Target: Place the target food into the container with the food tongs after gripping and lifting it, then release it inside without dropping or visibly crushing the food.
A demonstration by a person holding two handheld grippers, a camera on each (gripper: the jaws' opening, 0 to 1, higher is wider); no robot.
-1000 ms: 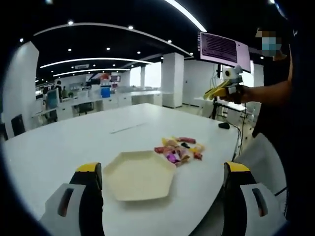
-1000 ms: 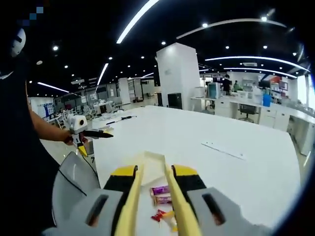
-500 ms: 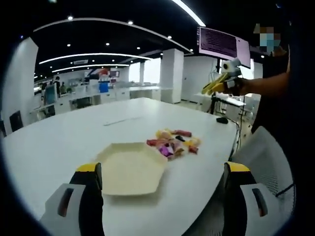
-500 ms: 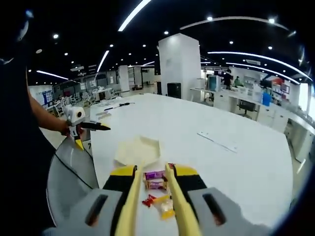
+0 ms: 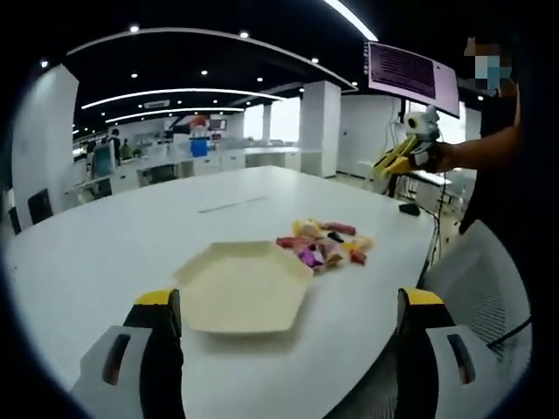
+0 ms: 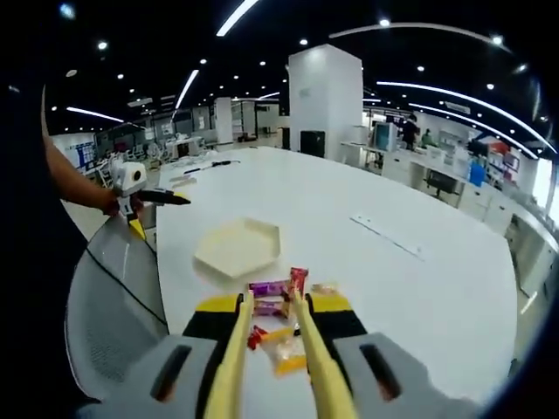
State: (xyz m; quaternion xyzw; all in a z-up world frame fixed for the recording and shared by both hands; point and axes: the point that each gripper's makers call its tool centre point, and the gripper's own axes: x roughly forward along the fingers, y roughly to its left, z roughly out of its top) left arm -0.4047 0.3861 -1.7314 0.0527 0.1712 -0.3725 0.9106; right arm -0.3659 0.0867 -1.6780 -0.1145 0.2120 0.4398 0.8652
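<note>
Right gripper view: snacks (image 6: 278,307) between tongs (image 6: 272,349), under right gripper (image 6: 272,301).

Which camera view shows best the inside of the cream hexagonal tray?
The left gripper view: the cream hexagonal tray lies near and large between its jaws, its bare floor and raised rim plain to see. In the right gripper view the tray is farther and smaller, beyond the pile of wrapped snacks.

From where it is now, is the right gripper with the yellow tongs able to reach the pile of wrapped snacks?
Probably yes. The right gripper points straight at the pile of wrapped snacks, with its yellow tongs on either side of the wrappers. Nothing stands between them, and the cream hexagonal tray lies beyond.
</note>
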